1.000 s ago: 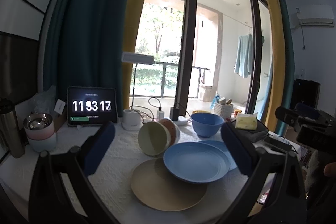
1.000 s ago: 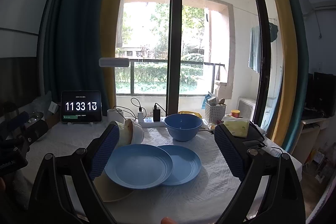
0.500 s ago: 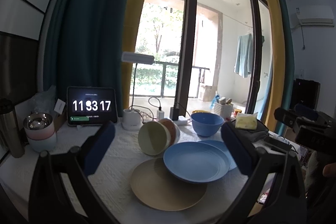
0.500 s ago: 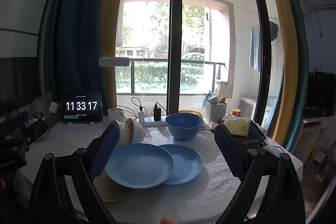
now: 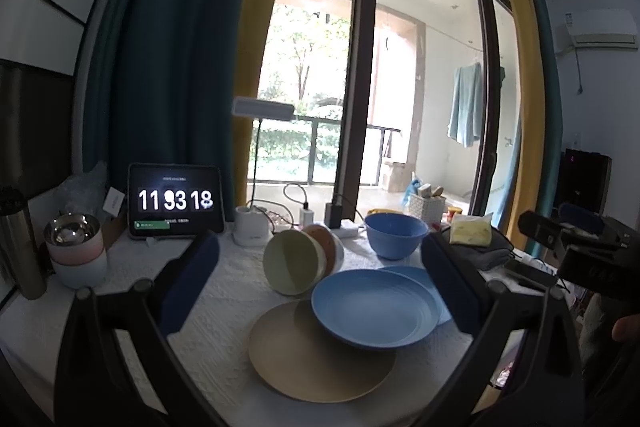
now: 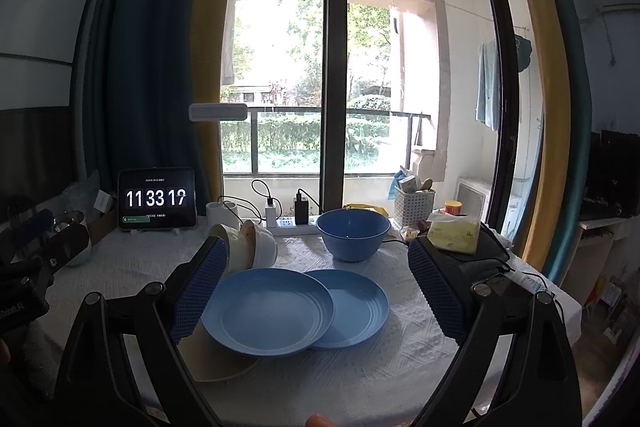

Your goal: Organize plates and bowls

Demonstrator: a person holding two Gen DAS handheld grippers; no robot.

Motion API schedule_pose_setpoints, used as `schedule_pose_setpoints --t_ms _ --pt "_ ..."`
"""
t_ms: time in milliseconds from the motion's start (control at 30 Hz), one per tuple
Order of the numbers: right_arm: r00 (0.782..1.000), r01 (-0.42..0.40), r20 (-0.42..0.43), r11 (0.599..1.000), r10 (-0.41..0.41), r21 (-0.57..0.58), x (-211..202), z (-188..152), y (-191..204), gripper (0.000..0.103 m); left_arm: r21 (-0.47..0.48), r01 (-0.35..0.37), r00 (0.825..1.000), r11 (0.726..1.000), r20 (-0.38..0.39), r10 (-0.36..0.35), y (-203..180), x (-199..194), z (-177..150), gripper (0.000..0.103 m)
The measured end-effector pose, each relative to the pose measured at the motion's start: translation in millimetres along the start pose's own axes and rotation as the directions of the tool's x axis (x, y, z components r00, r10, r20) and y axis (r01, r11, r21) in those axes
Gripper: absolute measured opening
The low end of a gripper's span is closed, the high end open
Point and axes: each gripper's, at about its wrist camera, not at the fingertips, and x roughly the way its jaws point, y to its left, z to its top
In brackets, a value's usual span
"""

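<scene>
On the white tablecloth lie a tan plate (image 5: 316,359), a blue plate (image 5: 374,307) overlapping it, and a second blue plate (image 6: 352,307) partly under the first (image 6: 268,311). Several nested bowls lie on their sides: green-yellow (image 5: 290,261), orange and white (image 6: 256,247). A blue bowl (image 5: 394,233) (image 6: 354,233) stands upright behind. My left gripper (image 5: 320,283) is open above the plates, holding nothing. My right gripper (image 6: 316,291) is open too, framing the blue plates. Each gripper shows at the edge of the other's view.
A tablet clock (image 5: 176,201) stands at the back left beside a lamp base (image 5: 250,231), steel cup (image 5: 72,239) and flask (image 5: 18,243). A power strip (image 6: 296,221), white basket (image 6: 414,205) and yellow tissue pack (image 6: 454,233) sit near the window. The table edge drops at right.
Almost nothing has moved; both grippers stay open and hover in place. Only the clock has advanced by a second or two.
</scene>
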Motion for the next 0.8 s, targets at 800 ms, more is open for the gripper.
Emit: schedule_pose_setpoints --t_ms 800 --pt "0.999 0.000 -0.048 1.000 0.000 -0.011 28 -11 -17 0.092 -0.054 0.009 0.995 0.999 -0.103 -0.015 -7 41 -12 0.101"
